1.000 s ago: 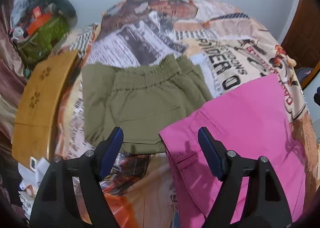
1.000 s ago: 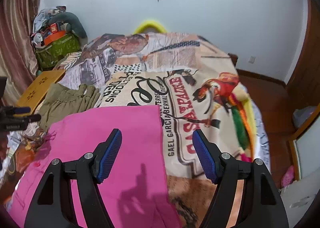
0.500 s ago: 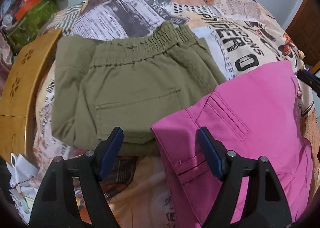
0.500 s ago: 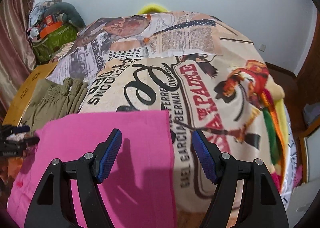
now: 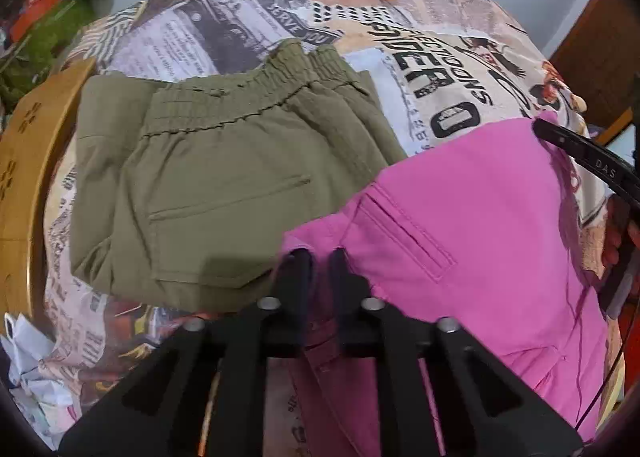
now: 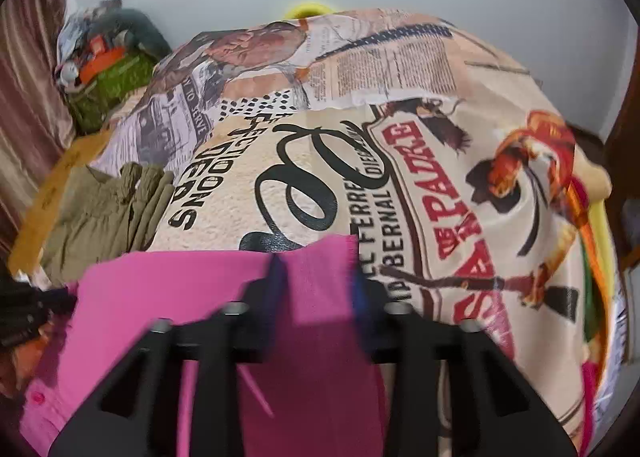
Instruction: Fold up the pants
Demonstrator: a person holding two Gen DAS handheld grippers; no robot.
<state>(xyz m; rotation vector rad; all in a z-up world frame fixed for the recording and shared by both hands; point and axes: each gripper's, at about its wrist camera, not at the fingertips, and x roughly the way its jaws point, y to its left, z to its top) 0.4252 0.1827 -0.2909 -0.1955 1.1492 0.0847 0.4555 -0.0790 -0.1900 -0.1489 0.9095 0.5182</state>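
Note:
Pink pants (image 5: 480, 225) lie on the printed bedspread (image 5: 280, 9). My left gripper (image 5: 318, 257) is shut on the near waistband corner of the pink pants, next to the back pocket. In the right wrist view my right gripper (image 6: 316, 269) straddles the far corner of the pink pants (image 6: 168, 297), its jaws narrowed around the cloth and blurred by motion. The right gripper's black finger (image 5: 580, 161) shows at the pants' far edge in the left wrist view.
Folded olive pants (image 5: 224, 185) lie left of the pink pants, also in the right wrist view (image 6: 104, 213). A wooden board (image 5: 32, 161) lies along the bed's left edge. A green bag with clutter (image 6: 108, 73) stands in the far left corner.
Both grippers dropped onto the pink pants and closed their jaws. The left went from open above the waistband corner to shut on it. The right narrowed around the far corner.

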